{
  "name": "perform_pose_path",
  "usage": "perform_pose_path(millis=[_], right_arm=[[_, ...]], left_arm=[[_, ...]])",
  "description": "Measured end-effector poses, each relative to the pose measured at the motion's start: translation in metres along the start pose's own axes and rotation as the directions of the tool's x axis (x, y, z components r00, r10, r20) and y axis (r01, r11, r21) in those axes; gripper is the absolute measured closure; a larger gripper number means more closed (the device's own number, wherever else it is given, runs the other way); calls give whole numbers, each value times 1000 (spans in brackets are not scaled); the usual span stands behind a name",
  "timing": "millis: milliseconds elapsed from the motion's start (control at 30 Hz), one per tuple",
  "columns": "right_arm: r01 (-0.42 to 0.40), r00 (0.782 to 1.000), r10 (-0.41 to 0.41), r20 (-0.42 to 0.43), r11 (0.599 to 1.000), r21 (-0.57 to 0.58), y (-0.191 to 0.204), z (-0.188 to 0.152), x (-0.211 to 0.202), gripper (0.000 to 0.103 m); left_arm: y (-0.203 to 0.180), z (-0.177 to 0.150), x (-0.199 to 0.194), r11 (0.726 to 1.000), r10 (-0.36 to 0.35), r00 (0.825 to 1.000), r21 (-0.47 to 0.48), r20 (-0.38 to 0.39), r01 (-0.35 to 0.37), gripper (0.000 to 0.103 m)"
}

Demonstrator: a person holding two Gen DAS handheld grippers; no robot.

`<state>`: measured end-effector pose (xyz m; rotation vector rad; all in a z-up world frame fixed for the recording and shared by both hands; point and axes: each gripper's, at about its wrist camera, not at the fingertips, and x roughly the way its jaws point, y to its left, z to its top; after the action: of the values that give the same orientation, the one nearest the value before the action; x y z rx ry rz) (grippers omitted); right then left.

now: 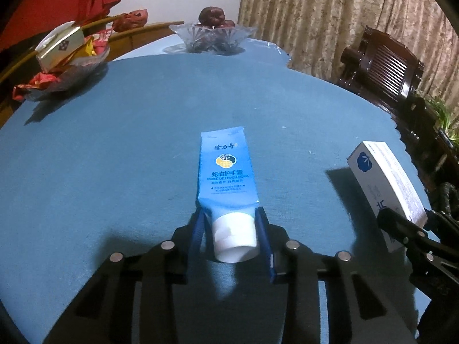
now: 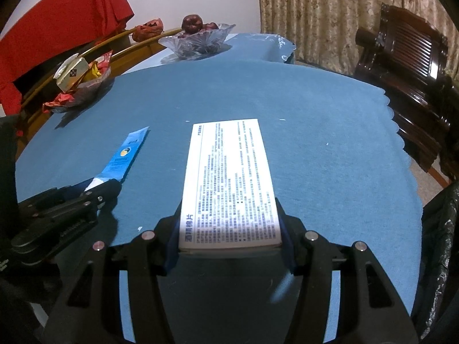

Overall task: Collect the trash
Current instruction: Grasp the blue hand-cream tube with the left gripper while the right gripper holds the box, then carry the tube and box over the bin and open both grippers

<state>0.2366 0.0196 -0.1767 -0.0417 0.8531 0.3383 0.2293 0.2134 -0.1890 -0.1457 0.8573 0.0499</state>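
Low in the left wrist frame, the left gripper (image 1: 233,229) pinches a blue tube (image 1: 226,169) by its white cap on the blue cloth (image 1: 114,143); the right gripper (image 2: 229,230) clamps a white box (image 2: 229,177), centre of its frame.

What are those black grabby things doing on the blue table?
A person is clearing rubbish with two handheld tongs. The left tongs sit around the white cap end of a blue plastic hand cream tube lying on the blue tablecloth, pads against its sides. The right tongs hold a white printed cardboard box lifted above the cloth. At the far edge stand a clear glass bowl of dark fruit and a glass dish of wrappers, both untouched.
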Motion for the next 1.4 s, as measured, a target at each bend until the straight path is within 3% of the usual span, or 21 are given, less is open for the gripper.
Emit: perform_pose_path(millis=[467, 900, 1400], right_arm=[[-15, 999, 15, 40, 1000, 3, -6, -4, -34, 49], [-11, 991, 10, 131, 1000, 6, -21, -4, -90, 49], [71, 972, -85, 221, 995, 69, -84, -22, -171, 49]], left_arm=[[-15, -4, -51, 1000, 3, 994, 16, 106, -4, 72], [-46, 1, -91, 998, -53, 985, 48, 166, 45, 74], [-119, -1, -134, 982, -157, 964, 137, 215, 130, 74]])
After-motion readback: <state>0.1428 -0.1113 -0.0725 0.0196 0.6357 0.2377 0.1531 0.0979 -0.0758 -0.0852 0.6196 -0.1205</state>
